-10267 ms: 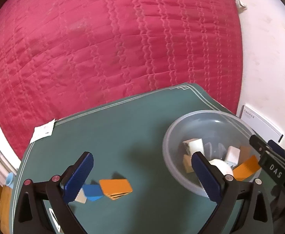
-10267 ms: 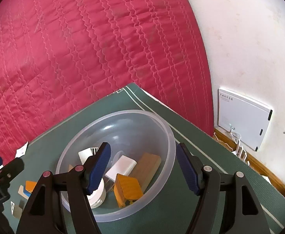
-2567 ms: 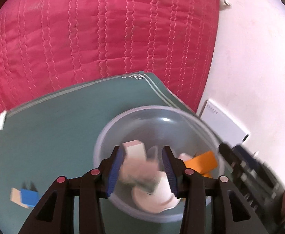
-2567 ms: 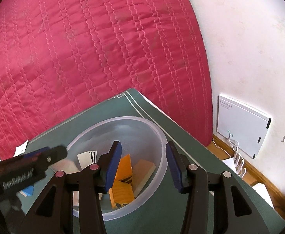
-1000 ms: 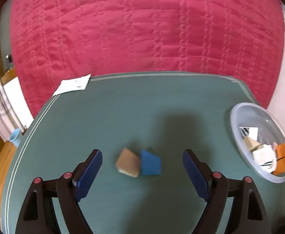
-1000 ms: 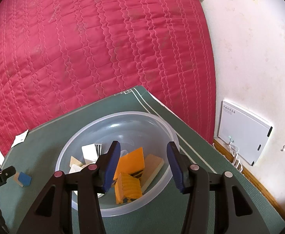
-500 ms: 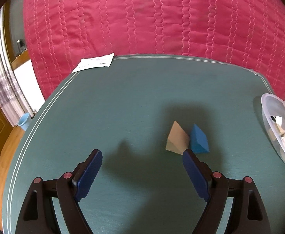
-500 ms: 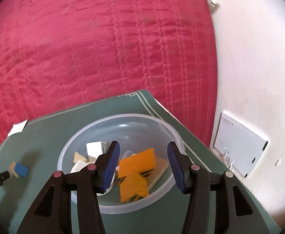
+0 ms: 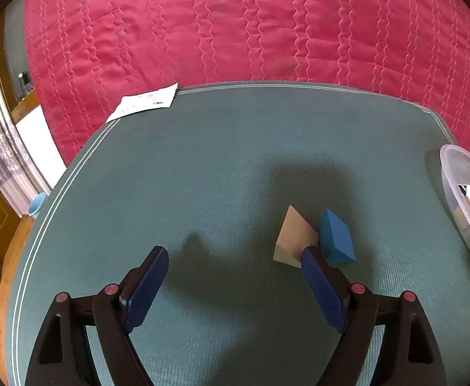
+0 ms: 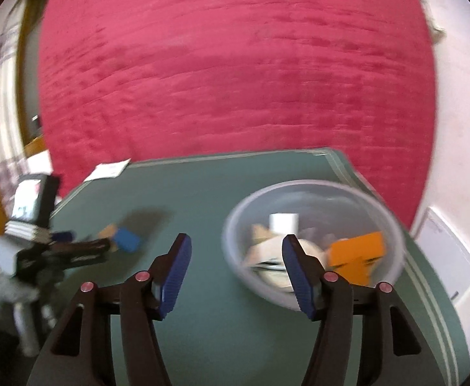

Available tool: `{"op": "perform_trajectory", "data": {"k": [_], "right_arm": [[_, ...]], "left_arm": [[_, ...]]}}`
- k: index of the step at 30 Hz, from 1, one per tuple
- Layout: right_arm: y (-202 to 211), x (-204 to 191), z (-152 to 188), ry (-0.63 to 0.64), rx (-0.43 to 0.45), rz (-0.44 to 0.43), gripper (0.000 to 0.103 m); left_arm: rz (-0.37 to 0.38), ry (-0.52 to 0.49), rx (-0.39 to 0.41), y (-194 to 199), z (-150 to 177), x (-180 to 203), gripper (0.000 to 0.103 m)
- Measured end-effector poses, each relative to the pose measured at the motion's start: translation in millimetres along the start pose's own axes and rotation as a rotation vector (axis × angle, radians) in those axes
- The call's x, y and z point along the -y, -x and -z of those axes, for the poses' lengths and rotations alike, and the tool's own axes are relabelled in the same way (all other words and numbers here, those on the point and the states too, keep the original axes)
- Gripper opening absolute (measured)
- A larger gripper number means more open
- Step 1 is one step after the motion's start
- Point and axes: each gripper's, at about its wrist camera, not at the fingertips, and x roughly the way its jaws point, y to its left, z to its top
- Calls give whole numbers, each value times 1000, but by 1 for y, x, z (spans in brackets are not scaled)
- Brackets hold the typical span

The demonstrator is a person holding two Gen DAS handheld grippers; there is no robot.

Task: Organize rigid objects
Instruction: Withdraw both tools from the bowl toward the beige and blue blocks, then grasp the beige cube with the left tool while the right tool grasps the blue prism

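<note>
While two blocks wait outside the bowl point(image 10: 392, 222) | left gripper point(image 9: 235, 265) open, empty, beside tan wedge point(image 9: 294, 236) and blue block point(image 9: 336, 241) | right gripper point(image 10: 235, 251) empty, jaws just opening | next: centre on one block, close.

A: In the left wrist view the clear bowl point(image 9: 460, 186) is cut by the right edge, so its pieces can't be sorted out. The left claw's right finger point(image 9: 321, 292) hides a corner of the tan wedge point(image 9: 294, 234).

B: The right wrist view is smeared throughout (motion blur). The bowl's contents point(image 10: 299, 244) run together apart from the orange block point(image 10: 357, 254), and the left claw point(image 10: 74, 251) covers part of the blue block point(image 10: 127, 239).
</note>
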Motion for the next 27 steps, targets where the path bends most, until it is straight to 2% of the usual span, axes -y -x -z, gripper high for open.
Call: {"op": "perform_trajectory", "data": {"k": [5, 9, 11, 14, 18, 23, 24, 27], "right_arm": [[-10, -27, 8, 47, -64, -91, 60], [-16, -41, 13, 76, -96, -117, 60], [-21, -45, 16, 71, -120, -139, 60], [-32, -49, 17, 61, -160, -172, 60], [-45, -57, 19, 86, -200, -198, 60], [-67, -63, 24, 100, -284, -249, 60], [-69, -63, 24, 99, -292, -255, 60], [-74, -66, 22, 111, -303, -261, 60]], "left_arm": [[1, 10, -6, -2, 1, -10, 87], [-47, 13, -8, -5, 3, -24, 87], [-64, 46, -19, -8, 4, -35, 87], [-40, 79, -23, -7, 5, -41, 87], [13, 50, 9, 2, 4, -30, 87], [40, 18, 19, 2, 0, -12, 87], [41, 15, 19, 1, -1, -10, 86], [61, 18, -1, -5, -3, -7, 74]]}}
